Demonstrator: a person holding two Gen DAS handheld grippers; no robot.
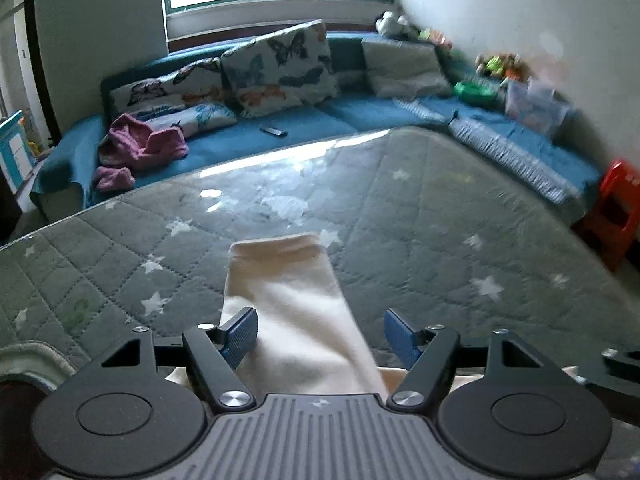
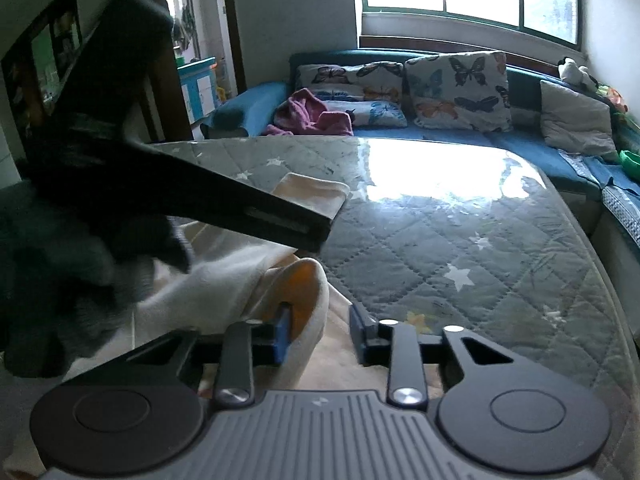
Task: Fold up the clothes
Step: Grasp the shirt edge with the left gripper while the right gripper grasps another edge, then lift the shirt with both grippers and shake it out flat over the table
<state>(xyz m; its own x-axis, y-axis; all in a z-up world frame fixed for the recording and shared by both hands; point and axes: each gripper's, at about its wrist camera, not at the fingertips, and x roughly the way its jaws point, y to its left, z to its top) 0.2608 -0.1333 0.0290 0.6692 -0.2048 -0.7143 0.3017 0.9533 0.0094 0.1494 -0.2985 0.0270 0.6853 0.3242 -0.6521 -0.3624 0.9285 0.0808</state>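
Left wrist view has your left gripper (image 1: 321, 334) fingers wide over the cream garment (image 1: 296, 300), right gripper (image 2: 320, 334) narrowing around its collar, folding barely started.

The left tool (image 1: 320, 334) points toward 12 o'clock, tilted downward, its jaws standing wide apart. The right tool (image 2: 320, 334) points likewise, its jaws narrower, with a gap between the pads.

Quilted grey star-print mattress (image 1: 400, 208); behind it a blue sofa (image 1: 312, 120) bearing butterfly cushions (image 1: 280, 68), a pink garment (image 1: 140, 144) and a remote (image 1: 273, 131); red stool (image 1: 618, 208) at right.
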